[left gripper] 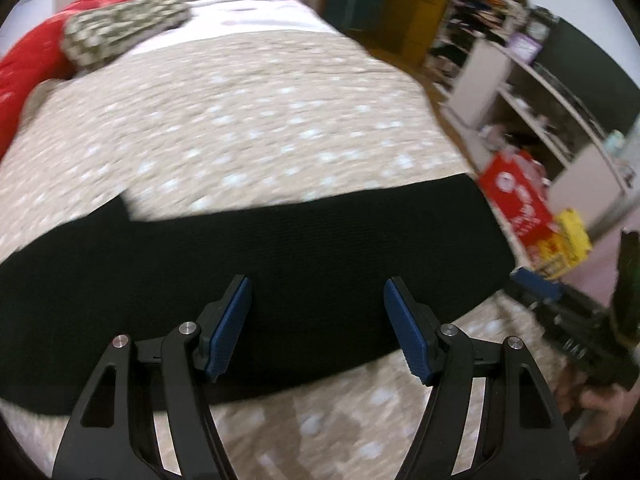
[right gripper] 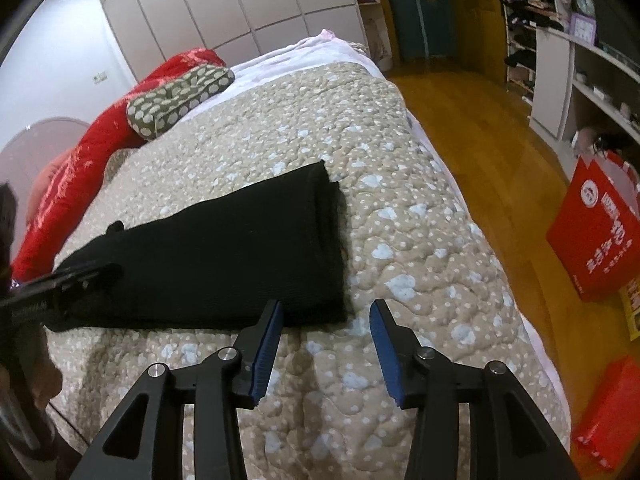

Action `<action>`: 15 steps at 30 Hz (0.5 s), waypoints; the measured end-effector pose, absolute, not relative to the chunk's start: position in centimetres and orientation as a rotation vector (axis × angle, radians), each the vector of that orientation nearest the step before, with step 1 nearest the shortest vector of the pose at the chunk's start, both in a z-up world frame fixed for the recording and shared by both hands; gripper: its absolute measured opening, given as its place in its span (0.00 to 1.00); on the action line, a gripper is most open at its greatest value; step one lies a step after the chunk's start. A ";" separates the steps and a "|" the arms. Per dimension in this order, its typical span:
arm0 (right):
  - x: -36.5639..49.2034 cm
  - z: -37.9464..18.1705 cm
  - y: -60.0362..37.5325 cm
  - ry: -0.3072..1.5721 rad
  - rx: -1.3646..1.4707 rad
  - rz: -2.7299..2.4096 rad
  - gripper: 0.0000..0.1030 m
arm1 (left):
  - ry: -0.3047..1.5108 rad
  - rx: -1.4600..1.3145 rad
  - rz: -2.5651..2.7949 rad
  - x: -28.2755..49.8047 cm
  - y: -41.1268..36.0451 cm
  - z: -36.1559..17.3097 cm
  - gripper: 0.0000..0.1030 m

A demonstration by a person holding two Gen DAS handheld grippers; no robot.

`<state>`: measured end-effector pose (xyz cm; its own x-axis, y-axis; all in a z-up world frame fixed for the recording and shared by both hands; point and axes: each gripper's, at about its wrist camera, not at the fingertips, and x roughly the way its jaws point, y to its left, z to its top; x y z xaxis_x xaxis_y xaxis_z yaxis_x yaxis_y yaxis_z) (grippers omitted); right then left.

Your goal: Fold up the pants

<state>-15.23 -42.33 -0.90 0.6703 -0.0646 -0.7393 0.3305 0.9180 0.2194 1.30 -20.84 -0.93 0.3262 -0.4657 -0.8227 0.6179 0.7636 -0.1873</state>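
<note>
Black pants (right gripper: 224,248) lie in a long folded strip across the quilted bed (right gripper: 400,240). Both grippers, left (left gripper: 318,328) and right (right gripper: 326,348), hover wide open, empty. Pinching only the top layer could undo the fold.

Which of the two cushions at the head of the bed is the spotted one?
The smaller olive cushion with pale dots. It lies on the long red cushion, which has no dots.
</note>
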 end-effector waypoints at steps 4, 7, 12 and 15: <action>-15.6 -1.1 -42.8 0.788 0.377 -0.198 0.43 | 1.058 0.231 -0.802 2.3 -25.2 -1.4 0.69; -15.5 -1.5 -43.0 0.774 0.402 -0.160 0.44 | 1.088 0.236 -0.866 3.2 -27.7 -1.5 0.69; -15.2 -2.2 -43.5 0.736 0.459 -0.109 0.47 | 1.115 0.260 -0.941 4.6 -32.0 -1.8 0.69; -15.0 -2.5 -43.8 0.709 0.510 -0.084 0.49 | 1.145 0.247 -1.005 5.1 -34.1 -1.8 0.69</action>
